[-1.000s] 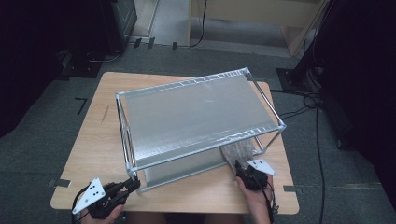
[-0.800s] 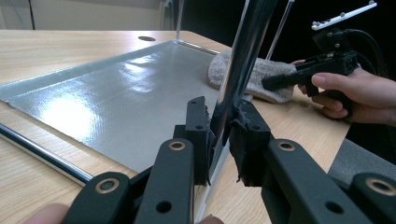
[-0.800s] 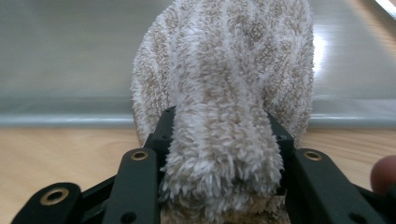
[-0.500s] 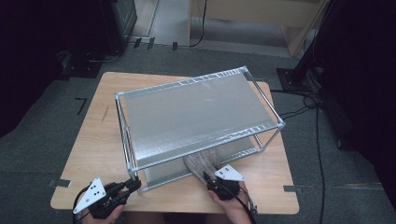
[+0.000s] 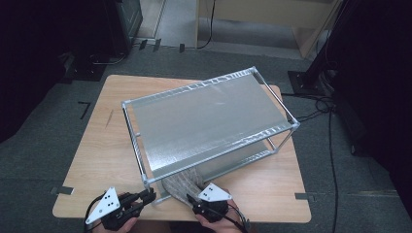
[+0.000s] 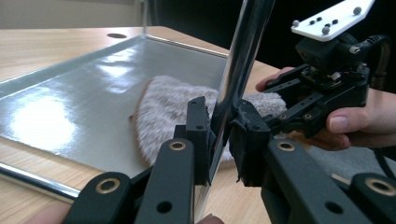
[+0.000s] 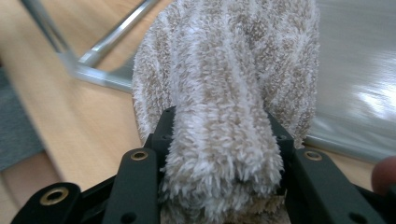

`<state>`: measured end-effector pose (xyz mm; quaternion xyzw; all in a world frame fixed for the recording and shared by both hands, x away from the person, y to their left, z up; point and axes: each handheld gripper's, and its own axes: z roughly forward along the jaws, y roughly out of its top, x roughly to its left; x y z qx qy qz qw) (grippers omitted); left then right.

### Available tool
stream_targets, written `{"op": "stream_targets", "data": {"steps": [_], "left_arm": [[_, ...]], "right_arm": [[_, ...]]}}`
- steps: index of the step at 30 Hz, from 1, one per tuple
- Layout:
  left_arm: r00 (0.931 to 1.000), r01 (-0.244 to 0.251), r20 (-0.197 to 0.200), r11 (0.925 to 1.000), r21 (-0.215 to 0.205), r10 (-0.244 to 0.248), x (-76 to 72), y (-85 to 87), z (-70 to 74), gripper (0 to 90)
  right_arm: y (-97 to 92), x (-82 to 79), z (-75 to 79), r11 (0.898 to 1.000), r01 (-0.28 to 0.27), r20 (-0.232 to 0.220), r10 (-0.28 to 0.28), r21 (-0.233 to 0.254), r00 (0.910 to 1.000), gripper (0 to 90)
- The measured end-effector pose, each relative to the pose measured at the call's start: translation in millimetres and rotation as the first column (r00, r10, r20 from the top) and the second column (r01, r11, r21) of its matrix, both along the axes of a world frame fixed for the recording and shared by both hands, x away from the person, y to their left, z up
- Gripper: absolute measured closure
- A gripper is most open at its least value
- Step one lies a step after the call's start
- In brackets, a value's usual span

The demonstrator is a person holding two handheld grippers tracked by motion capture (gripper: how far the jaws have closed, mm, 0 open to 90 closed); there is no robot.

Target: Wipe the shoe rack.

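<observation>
A two-tier metal rack (image 5: 209,116) stands aslant on the wooden table (image 5: 107,145). My left gripper (image 5: 144,198) is shut on the rack's near-left upright post (image 6: 236,70), whose chrome tube runs between the pads. A beige, striped fluffy cloth (image 5: 180,186) lies partly on the rack's lower shelf (image 6: 79,102) and spills over its front edge. My right gripper (image 5: 195,203) is shut on the bunched near end of the cloth (image 7: 224,116), which bulges between the jaws. In the left gripper view the cloth (image 6: 163,112) lies behind the post, with the right gripper (image 6: 287,114) just beyond.
The rack's upper shelf (image 5: 214,111) covers most of the lower one. Bare table shows to the left of the rack and along the front edge. Grey carpet, cables (image 5: 320,102) and dark furniture surround the table.
My right gripper has moved left along the rack's front edge, dragging the cloth with it. The left gripper has stayed on the post.
</observation>
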<state>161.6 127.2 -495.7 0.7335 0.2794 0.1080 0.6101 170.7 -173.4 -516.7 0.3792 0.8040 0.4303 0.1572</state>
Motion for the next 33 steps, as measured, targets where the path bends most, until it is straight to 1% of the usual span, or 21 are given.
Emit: {"op": "stream_targets", "data": {"steps": [1,2,3,4,5,7,12,15,18,23,26,28,29,30,31,32,33], "left_arm": [[1.0,0.006,0.002,1.0,0.004,-0.006,-0.3,-0.3,0.4,78.4],[0.9999,0.01,0.005,0.9999,0.01,-0.01,-0.4,0.3,1.2,78.4],[0.9999,0.011,0.002,0.9999,0.005,-0.011,-0.4,0.8,1.6,78.0],[0.9999,0.013,-0.002,0.9999,-0.004,-0.013,-0.3,1.5,2.1,77.5],[0.9999,0.011,-0.003,0.9996,-0.026,-0.011,-0.3,2.7,3.2,76.4],[0.9999,0.012,-0.004,0.9991,-0.041,-0.012,-0.2,3.6,5.2,74.6],[1.0,0.0,0.009,0.9998,-0.021,0.0,-1.7,0.2,7.0,77.9],[0.9998,0.002,0.02,1.0,-0.006,-0.002,-2.0,0.3,7.8,78.7],[0.9997,0.002,0.025,1.0,-0.002,-0.002,-2.2,0.6,7.8,79.0],[0.9997,-0.003,0.023,1.0,-0.003,0.003,-2.2,2.1,7.8,79.1],[0.9997,-0.002,0.024,1.0,-0.005,0.002,-2.1,3.4,7.7,79.1],[0.9997,0.001,0.023,1.0,-0.005,-0.001,-1.9,4.2,7.4,79.1],[0.9997,0.002,0.023,1.0,-0.005,-0.002,-1.8,4.4,7.4,79.1],[0.9998,0.005,0.022,1.0,-0.007,-0.005,-1.6,4.7,7.2,79.1],[0.9998,0.006,0.022,1.0,-0.007,-0.006,-1.6,4.8,7.2,79.1],[0.9997,0.007,0.023,0.9999,-0.008,-0.007,-1.6,4.9,7.1,79.1],[0.9997,0.009,0.023,0.9999,-0.007,-0.009,-1.6,5.1,7.1,79.1]], "right_arm": [[1.7,-1.1,0.0,1.0,-0.012,-0.004,0.012,0.005,0.9999,59.6],[2.8,-1.6,-0.5,1.0,-0.025,0.002,0.025,0.006,0.9997,59.6],[3.8,-2.4,-0.9,0.999,-0.033,0.008,0.033,0.005,0.9994,59.7],[3.6,-2.3,-0.8,0.999,-0.035,0.007,0.035,0.005,0.9994,59.7],[3.1,-1.9,-0.8,0.999,-0.036,0.004,0.036,0.008,0.9993,59.7],[2.0,-1.3,-0.6,0.999,-0.034,-0.005,0.034,0.012,0.9994,59.7],[2.5,-1.5,-0.8,0.999,-0.033,-0.002,0.033,0.011,0.9995,59.8],[2.3,-1.5,-0.6,0.999,-0.031,0.004,0.031,0.006,0.9995,60.2],[1.2,-0.7,0.3,1.0,-0.023,0.007,0.023,-0.001,0.9997,60.2],[-12.1,7.3,1.6,1.0,0.026,0.008,-0.026,-0.008,0.9996,60.0],[-25.2,13.5,2.5,0.996,0.083,0.007,-0.083,-0.02,0.9965,60.0],[-36.4,18.6,3.0,0.992,0.128,0.0,-0.128,-0.02,0.9918,60.0],[-44.2,22.1,3.1,0.987,0.156,-0.001,-0.156,-0.022,0.9877,60.0],[-48.9,24.1,3.0,0.985,0.173,-0.002,-0.173,-0.022,0.9849,60.0],[-57.1,27.6,2.9,0.98,0.2,-0.001,-0.2,-0.022,0.9798,60.0],[-62.2,29.8,2.8,0.976,0.216,-0.002,-0.216,-0.018,0.9764,60.0],[-68.9,32.3,2.9,0.97,0.241,-0.006,-0.242,-0.016,0.9704,60.0]]}}
